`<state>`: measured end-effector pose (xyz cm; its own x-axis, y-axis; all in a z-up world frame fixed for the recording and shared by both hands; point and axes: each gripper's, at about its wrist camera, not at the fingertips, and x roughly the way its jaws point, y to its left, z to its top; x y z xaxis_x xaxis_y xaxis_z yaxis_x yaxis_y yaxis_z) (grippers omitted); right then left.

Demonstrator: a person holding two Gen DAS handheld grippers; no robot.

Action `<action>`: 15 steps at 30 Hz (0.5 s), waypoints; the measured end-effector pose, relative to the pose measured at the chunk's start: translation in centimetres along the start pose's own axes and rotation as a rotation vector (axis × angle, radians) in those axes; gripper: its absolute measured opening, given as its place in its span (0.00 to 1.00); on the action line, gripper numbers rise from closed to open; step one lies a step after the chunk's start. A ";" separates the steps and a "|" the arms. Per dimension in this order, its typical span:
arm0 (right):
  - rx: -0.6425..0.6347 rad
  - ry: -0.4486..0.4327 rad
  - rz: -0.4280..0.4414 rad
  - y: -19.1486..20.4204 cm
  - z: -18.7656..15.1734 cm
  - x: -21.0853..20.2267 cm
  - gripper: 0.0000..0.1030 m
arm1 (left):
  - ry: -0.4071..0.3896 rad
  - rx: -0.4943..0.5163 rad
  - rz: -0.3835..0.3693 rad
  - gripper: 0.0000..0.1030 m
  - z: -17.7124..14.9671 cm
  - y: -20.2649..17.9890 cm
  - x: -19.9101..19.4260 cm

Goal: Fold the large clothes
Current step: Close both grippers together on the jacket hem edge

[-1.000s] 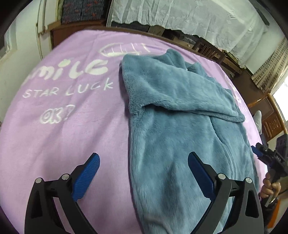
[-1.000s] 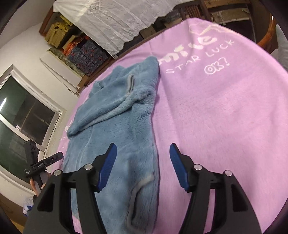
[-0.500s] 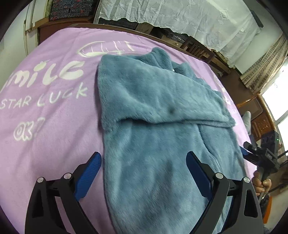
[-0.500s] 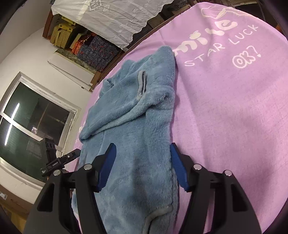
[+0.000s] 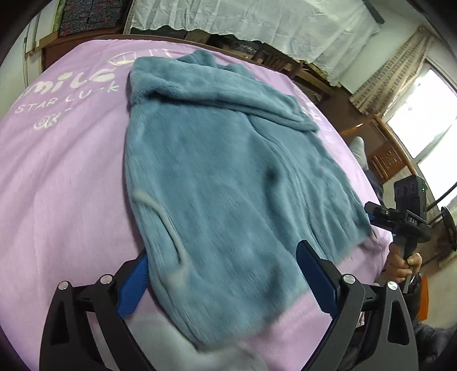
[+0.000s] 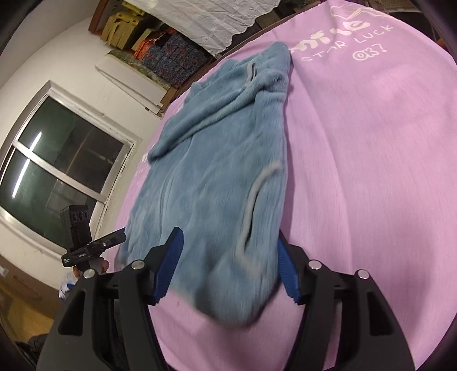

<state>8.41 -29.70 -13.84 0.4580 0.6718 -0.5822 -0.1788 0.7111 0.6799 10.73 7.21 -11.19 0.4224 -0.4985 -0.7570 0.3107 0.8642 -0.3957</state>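
A blue fleece garment (image 5: 228,171) lies flat on the purple blanket (image 5: 62,177), with one sleeve folded across its upper part. My left gripper (image 5: 225,281) hovers open over the near hem, its blue pads (image 5: 134,285) standing either side of the cloth. My right gripper (image 6: 227,268) is open too, and the garment (image 6: 217,182) reaches between its fingers at a near corner with a pale pocket trim. Neither pair of pads presses the cloth. Each gripper shows in the other view: the right gripper (image 5: 400,219) at the bed's right edge, the left gripper (image 6: 85,248) at the lower left.
The blanket (image 6: 371,171) carries white lettering (image 6: 351,37) at its far end. A wooden bed frame (image 5: 382,148) and a window (image 5: 422,114) lie to the right. White curtains (image 5: 257,25) and stacked boxes (image 6: 171,57) stand behind. A person's hand (image 5: 400,265) holds the right gripper.
Both grippers have moved sideways over the garment's near end. The cloth, earlier off to one side of each, now lies between both pairs of fingers. Neither opening has changed.
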 end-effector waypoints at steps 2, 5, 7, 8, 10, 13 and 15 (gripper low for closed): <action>-0.009 -0.003 -0.009 0.5 -1.0 -0.2 0.60 | -0.013 0.004 0.000 0.93 -0.6 -0.3 -0.2; -0.018 -0.008 -0.017 1.3 -1.6 -0.1 0.60 | -0.031 -0.005 0.003 0.87 -0.7 -0.1 -0.3; -0.026 -0.018 -0.025 1.7 -1.8 0.1 0.57 | -0.039 -0.006 0.014 0.80 -0.6 0.4 -0.4; -0.027 -0.019 -0.026 1.6 -1.8 0.3 0.54 | -0.041 -0.005 0.021 0.76 -0.5 0.5 -0.4; -0.024 -0.027 -0.035 1.7 -1.9 0.4 0.48 | -0.045 -0.005 0.039 0.67 -0.3 0.6 -0.4; -0.016 -0.038 -0.041 1.2 -2.3 0.4 0.37 | -0.053 0.000 0.060 0.47 -0.3 0.9 -0.5; -0.009 -0.045 -0.034 0.9 -2.5 0.3 0.30 | -0.065 -0.009 0.060 0.40 -0.5 1.4 -0.7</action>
<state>6.22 -28.35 -14.53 0.5026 0.6370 -0.5844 -0.1699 0.7357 0.6557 10.41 8.74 -11.50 0.4944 -0.4491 -0.7443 0.2758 0.8930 -0.3557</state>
